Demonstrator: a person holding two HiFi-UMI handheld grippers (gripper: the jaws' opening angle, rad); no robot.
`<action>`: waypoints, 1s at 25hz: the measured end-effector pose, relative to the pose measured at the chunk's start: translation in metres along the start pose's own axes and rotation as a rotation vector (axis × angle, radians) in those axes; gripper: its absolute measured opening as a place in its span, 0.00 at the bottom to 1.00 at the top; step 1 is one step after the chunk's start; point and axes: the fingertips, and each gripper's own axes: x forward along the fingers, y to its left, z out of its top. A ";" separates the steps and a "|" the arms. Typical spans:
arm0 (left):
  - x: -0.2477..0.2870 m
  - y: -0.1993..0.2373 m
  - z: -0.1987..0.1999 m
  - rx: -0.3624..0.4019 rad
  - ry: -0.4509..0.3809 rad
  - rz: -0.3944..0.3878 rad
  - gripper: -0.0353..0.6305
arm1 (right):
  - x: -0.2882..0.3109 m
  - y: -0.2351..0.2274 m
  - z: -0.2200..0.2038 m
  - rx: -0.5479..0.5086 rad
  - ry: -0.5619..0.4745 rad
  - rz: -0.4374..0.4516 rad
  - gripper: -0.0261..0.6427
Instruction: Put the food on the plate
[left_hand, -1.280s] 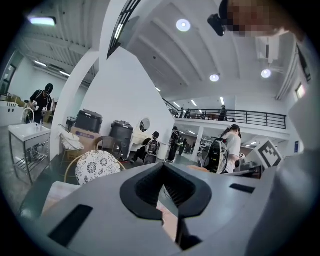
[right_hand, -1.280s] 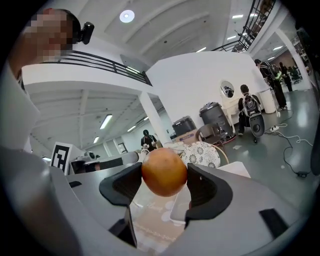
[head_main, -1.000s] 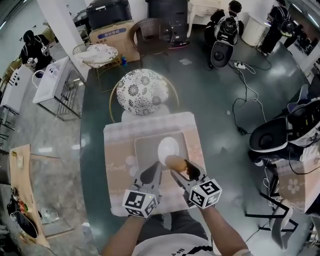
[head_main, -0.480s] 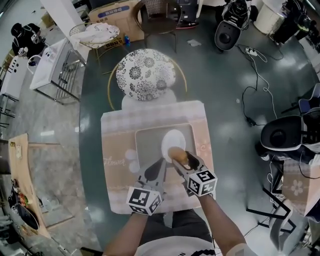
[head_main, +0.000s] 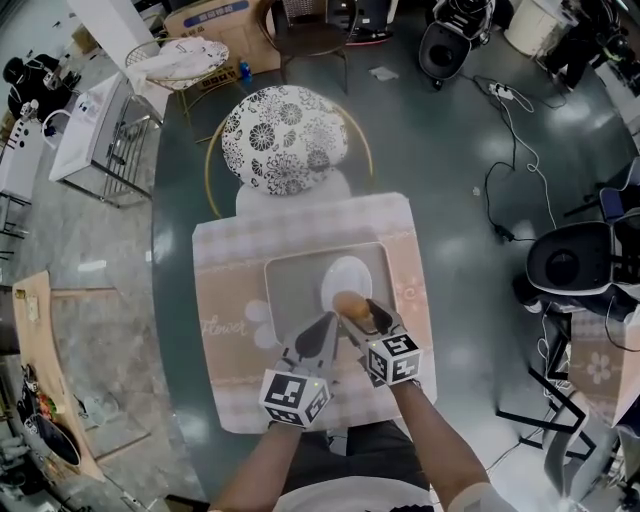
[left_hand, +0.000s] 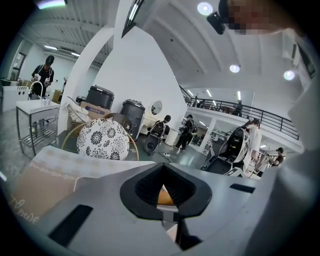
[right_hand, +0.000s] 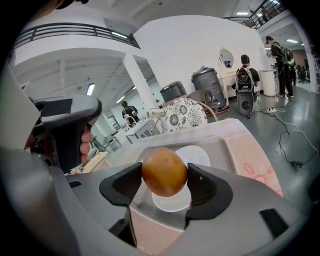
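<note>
Edging forward a little since a second ago, our right gripper (head_main: 353, 311) now holds the round brown food (head_main: 350, 303) above the near rim of the white plate (head_main: 346, 272). In the right gripper view we see its jaws pressed against both sides of the food. The plate sits in a grey tray (head_main: 290, 285) on the cloth-covered surface (head_main: 225, 300). Our left gripper (head_main: 324, 328) hovers just beside the right one over the tray, jaws closed together on nothing.
</note>
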 end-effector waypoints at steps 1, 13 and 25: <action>0.001 0.000 -0.001 -0.001 0.001 -0.001 0.06 | 0.002 -0.001 -0.003 -0.002 0.008 -0.002 0.45; 0.005 0.011 -0.004 0.001 0.008 0.019 0.06 | 0.029 -0.010 -0.022 -0.115 0.120 -0.045 0.46; 0.002 0.002 -0.004 -0.006 0.020 0.022 0.06 | 0.018 -0.011 -0.017 -0.251 0.181 -0.086 0.48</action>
